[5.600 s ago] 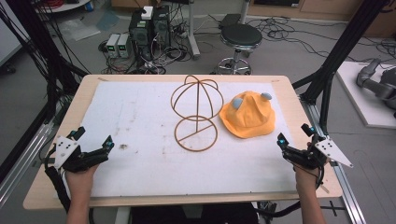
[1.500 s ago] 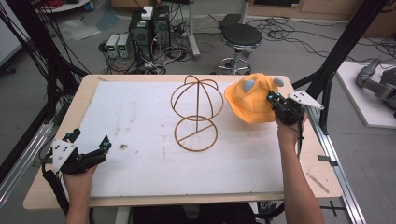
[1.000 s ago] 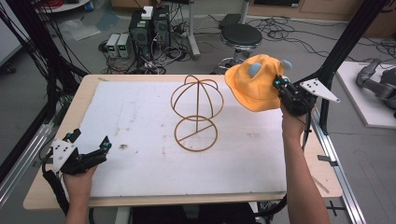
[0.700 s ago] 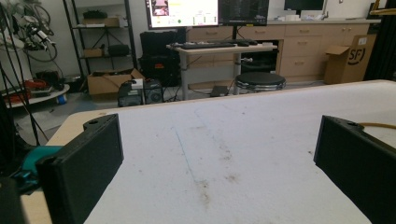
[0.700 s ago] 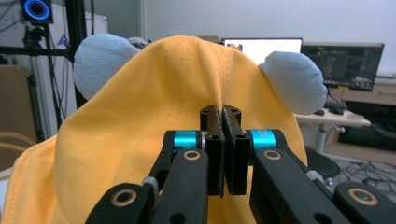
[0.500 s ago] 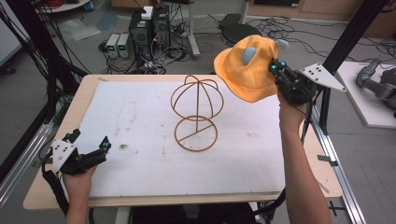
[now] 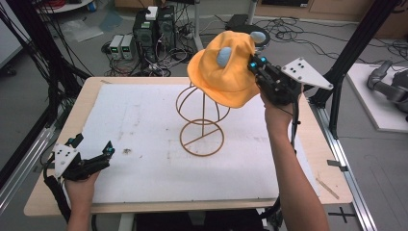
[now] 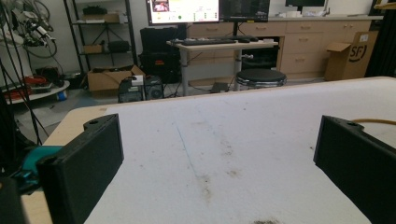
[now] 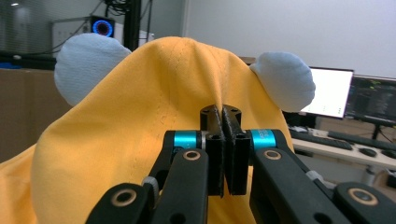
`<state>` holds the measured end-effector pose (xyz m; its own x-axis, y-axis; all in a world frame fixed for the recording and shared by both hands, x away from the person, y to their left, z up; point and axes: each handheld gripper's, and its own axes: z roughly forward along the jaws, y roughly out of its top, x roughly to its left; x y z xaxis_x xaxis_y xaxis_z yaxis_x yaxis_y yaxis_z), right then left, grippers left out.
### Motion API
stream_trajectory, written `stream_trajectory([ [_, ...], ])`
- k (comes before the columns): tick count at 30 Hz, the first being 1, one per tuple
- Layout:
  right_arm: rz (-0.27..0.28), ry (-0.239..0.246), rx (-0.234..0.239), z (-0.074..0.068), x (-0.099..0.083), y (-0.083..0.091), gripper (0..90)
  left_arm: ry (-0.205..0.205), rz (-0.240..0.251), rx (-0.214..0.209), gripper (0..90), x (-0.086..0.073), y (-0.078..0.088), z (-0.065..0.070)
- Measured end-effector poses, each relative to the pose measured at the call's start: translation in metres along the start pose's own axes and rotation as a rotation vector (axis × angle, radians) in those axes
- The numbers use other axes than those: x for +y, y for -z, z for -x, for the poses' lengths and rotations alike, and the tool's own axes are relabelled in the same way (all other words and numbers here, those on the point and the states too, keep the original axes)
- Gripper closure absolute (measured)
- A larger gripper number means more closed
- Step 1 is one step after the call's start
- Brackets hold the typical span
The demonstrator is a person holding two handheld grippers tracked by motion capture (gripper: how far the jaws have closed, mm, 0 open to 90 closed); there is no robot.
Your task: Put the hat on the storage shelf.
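Above wire stand [image 7: 202,120], yellow hat [image 7: 226,72], pale blue ears [image 9: 282,79], pinched by right gripper [image 7: 257,67]

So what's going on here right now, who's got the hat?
The right gripper is pinching the yellow hat by a fold of its fabric and holds it in the air, above and slightly right of the top of the wire stand. The hat isn't on the stand yet. The left gripper rests open at the near left corner of the table, holding nothing.
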<state>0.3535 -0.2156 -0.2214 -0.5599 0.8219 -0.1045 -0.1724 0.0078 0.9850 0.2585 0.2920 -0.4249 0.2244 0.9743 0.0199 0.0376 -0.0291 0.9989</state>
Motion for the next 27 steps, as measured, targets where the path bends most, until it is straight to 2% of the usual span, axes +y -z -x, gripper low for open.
stream_trajectory([
  [2,-0.002,0.003,0.007,-0.004,0.000,-0.002,89.4,-0.001,0.000,-0.001,1.9,0.000,0.000,0.000],
  [3,-0.006,0.000,0.022,-0.012,-0.002,-0.006,89.4,-0.001,0.000,-0.001,2.0,0.000,0.000,0.000],
  [5,-0.010,-0.004,0.028,-0.015,-0.003,-0.007,89.4,-0.004,-0.001,-0.001,2.0,0.000,0.000,0.000],
  [6,-0.025,-0.015,0.030,-0.022,-0.006,-0.012,89.4,-0.005,-0.002,-0.001,2.0,0.000,0.000,0.000],
  [15,-0.060,0.008,0.053,-0.036,-0.020,-0.021,89.3,-0.003,-0.008,0.001,2.0,-0.001,0.002,-0.002],
  [17,-0.075,0.028,0.059,-0.039,-0.025,-0.022,89.3,-0.003,-0.006,0.001,2.0,-0.001,0.002,-0.002],
  [23,-0.103,0.021,0.064,-0.042,-0.036,-0.023,89.3,-0.005,-0.004,0.000,2.0,-0.001,0.002,-0.001],
  [24,-0.123,0.013,0.064,-0.043,-0.040,-0.023,89.4,-0.004,-0.003,0.000,2.1,-0.001,0.002,-0.001],
  [27,-0.127,0.014,0.069,-0.044,-0.043,-0.022,89.3,-0.002,-0.005,0.001,2.0,-0.001,0.001,-0.001],
])
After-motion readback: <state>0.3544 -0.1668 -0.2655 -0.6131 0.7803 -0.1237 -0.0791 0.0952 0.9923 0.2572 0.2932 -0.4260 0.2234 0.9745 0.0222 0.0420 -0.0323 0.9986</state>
